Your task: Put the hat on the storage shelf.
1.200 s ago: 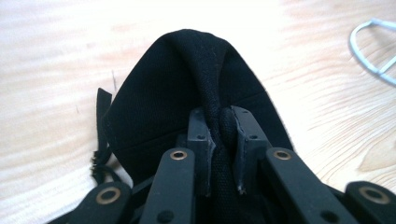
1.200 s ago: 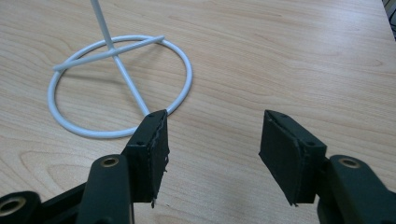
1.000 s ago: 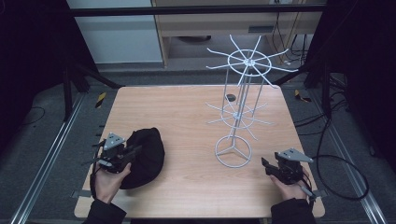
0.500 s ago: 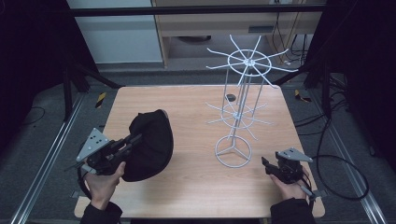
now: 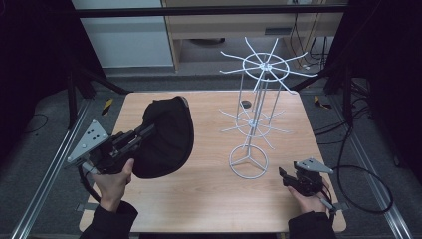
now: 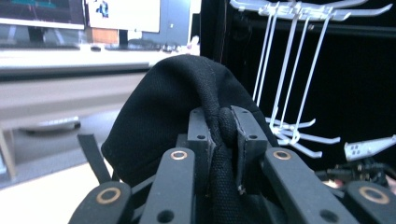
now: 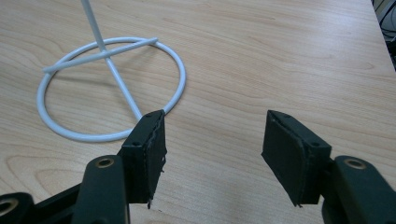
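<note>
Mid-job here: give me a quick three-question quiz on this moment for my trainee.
1. True or false: the left gripper is shut on the black cap.
2. What lies between the right gripper's jaws: A) the cap, B) nothing, C) a rack arm?
3. On what does the white rack stand?

Key: 1 true, its pads pinch the fabric. 2 B, the jaws stand apart over bare wood beside the rack's ring base. 3 The wooden table.
</note>
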A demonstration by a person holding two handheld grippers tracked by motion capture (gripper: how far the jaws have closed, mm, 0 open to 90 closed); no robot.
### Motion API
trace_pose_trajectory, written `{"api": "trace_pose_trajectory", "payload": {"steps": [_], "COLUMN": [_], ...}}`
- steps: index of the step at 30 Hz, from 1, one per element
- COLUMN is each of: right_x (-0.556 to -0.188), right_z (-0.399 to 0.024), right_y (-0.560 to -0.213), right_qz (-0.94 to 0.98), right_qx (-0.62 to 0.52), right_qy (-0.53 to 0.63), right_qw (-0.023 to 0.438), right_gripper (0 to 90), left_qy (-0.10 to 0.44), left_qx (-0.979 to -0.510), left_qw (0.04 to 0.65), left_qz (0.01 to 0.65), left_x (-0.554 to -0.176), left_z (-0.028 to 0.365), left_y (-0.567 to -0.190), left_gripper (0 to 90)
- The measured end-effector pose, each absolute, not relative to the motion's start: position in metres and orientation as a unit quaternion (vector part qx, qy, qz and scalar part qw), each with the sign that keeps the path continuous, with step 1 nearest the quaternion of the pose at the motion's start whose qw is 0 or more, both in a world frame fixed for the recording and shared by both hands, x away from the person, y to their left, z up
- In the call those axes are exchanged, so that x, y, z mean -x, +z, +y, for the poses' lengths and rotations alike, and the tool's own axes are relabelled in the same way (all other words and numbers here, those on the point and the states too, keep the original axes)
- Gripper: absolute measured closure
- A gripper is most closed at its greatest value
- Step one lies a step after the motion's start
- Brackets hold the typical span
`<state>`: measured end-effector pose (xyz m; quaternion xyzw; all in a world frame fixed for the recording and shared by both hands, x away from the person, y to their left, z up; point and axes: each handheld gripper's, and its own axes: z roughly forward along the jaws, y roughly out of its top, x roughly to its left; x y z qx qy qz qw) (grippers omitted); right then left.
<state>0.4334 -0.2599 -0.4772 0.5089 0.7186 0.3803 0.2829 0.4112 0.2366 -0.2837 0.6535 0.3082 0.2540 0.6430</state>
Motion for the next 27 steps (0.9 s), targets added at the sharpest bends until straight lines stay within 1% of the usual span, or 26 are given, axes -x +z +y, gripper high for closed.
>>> {"api": "trace_pose_trajectory", "payload": {"steps": [9, 10, 14, 27], "right_x": [-0.434, -0.434, -0.434, -0.434], "right_z": [-0.260, -0.260, -0.260, -0.260], "right_y": [-0.477, -0.477, -0.478, -0.478], "right_qz": [0.719, 0.720, 0.721, 0.721], "right_qx": [-0.508, -0.508, -0.507, -0.505], "right_qy": [0.380, 0.381, 0.378, 0.379], "right_qw": [0.283, 0.282, 0.285, 0.284], "right_gripper": [39.5, 39.5, 39.4, 39.2], "left_qy": [0.256, 0.254, 0.253, 0.244], "left_qx": [-0.640, -0.635, -0.626, -0.599], "left_qw": [0.668, 0.678, 0.691, 0.727], "left_qz": [0.280, 0.272, 0.260, 0.230], "left_x": [-0.412, -0.411, -0.409, -0.414], "left_z": [0.227, 0.226, 0.222, 0.202], "left_y": [-0.255, -0.245, -0.231, -0.196], "left_gripper": [78.9, 78.9, 78.9, 78.9]}}
